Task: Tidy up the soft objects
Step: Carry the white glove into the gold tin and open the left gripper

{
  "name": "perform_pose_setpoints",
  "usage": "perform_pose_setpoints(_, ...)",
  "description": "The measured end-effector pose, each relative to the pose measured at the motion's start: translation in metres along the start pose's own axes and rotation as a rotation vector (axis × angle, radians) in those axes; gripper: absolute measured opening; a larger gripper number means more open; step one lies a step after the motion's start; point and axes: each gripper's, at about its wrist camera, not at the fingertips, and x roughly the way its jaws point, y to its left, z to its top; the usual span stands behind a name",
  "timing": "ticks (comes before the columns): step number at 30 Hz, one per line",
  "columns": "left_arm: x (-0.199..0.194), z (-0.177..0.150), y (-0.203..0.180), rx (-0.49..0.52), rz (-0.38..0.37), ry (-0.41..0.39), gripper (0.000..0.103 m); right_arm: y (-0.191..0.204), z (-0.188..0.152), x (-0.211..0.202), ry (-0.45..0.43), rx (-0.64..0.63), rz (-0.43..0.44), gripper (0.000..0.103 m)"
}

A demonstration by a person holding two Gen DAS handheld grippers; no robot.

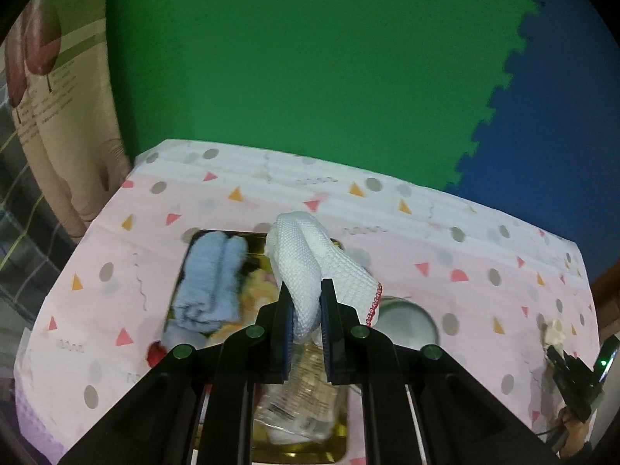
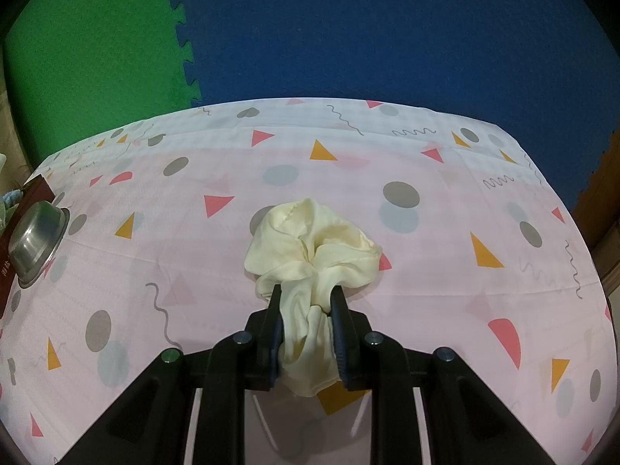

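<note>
The left hand-held gripper [image 1: 306, 294] is clenched on a white waffle-weave cloth [image 1: 310, 255] with red stitching along one edge. The cloth stands up out of the jaws and folds over forward, clear of the counter [image 1: 426, 232]. The right hand-held gripper [image 2: 306, 302] is clenched on a cream cloth [image 2: 310, 240]; the bunched bulk of that cloth lies on the counter just ahead of the fingertips, near the middle of the surface, while a tail hangs back between the jaws.

Hidden or unclear: under the left hand-held gripper a dark-rimmed tray [image 1: 186, 263] sits towards the counter's left side, largely covered by the gripper body. It holds a light blue cloth [image 1: 209, 283] along its left side, with yellowish soft items [image 1: 259, 286] beside it that are too blurred to identify. A clear crinkled plastic item [image 1: 302, 395] shows beneath the jaws; its nature cannot be determined. A small red object [image 1: 155, 350] at the tray's near left corner is partly cut off by the gripper. A metal bowl [image 1: 407, 317] lies just right of the tray, its near rim hidden behind the gripper; in the right wrist view it appears at the counter's left edge. The right hand-held gripper appears small at the counter's right edge in the left wrist view.
</note>
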Motion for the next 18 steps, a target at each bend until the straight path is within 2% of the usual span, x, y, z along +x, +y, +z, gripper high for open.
perform_pose_setpoints(10,0.032,0.01,0.029,-0.065,0.003,0.037,0.01,0.001,0.0,0.0,0.0,-0.009,-0.009,0.023)
perform_pose_setpoints(11,0.037,0.011,0.031,-0.067,0.02,0.041,0.01,0.001,0.0,0.0,0.0,-0.01,-0.01,0.023)
perform_pose_setpoints(18,0.063,0.003,0.043,-0.094,0.026,0.094,0.011,0.002,0.0,0.0,0.0,-0.013,-0.015,0.023)
